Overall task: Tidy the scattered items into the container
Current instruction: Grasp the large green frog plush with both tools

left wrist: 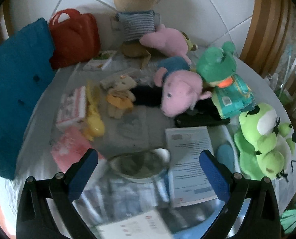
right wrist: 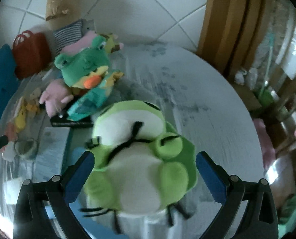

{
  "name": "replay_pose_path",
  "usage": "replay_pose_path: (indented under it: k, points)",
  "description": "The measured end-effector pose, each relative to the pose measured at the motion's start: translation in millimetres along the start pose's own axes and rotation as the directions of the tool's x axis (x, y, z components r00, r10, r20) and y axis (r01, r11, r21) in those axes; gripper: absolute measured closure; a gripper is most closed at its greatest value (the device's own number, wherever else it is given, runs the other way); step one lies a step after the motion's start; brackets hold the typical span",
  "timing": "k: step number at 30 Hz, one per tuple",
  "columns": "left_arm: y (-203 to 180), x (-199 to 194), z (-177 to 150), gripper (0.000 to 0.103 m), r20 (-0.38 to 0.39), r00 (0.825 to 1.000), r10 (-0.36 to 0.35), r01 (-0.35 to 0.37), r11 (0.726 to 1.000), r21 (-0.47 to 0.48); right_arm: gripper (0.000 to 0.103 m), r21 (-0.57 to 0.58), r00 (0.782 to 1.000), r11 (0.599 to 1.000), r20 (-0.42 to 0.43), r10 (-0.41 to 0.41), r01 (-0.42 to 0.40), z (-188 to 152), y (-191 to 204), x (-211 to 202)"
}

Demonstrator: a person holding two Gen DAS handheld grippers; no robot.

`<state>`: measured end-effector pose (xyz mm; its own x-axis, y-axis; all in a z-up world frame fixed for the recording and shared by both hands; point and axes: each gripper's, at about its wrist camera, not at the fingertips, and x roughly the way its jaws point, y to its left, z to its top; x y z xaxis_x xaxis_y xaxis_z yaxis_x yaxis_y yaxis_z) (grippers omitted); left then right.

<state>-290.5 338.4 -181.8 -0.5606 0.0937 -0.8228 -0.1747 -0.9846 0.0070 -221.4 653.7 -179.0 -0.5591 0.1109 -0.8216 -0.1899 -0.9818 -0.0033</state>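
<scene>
Blue-padded left gripper hung with jaws spread and empty over a bowl on the bench; the frog lay far to its right; the right gripper, plainly nearer, straddled the frog's belly with jaws wide, pads apparently clear; its long axis ran away from the camera.

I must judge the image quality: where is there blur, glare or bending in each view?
Left wrist view: motion smear over the near papers and bowl; dim, bluish light; the fisheye curves the wall tiles. Right wrist view: the light green frog plush between the open right hand-held gripper is soft and smeared; table streaked.
</scene>
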Motion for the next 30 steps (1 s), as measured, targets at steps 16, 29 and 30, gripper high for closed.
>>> replay_pose_path:
  k: [16, 29, 30]
  points:
    - [-177.1, 11.4, -21.6, 0.0, -0.084, 0.972, -0.219, 0.229, 0.962, 0.147, 0.027, 0.118, 0.959, 0.958, -0.078, 0.272, -0.262, -20.8, -90.5, 18.4]
    - [-222.7, 46.3, -32.3, 0.004, -0.177, 0.937, -0.301, 0.336, 0.914, 0.225, 0.002, 0.152, 0.924, 0.936, -0.17, 0.342, -0.319, -19.7, -80.3, 67.8]
    - [-222.0, 48.0, -31.5, 0.004, -0.179, 0.935, -0.306, 0.341, 0.914, 0.219, 0.001, 0.167, 0.915, 0.928, -0.18, 0.362, -0.334, -20.4, -82.4, 74.4]
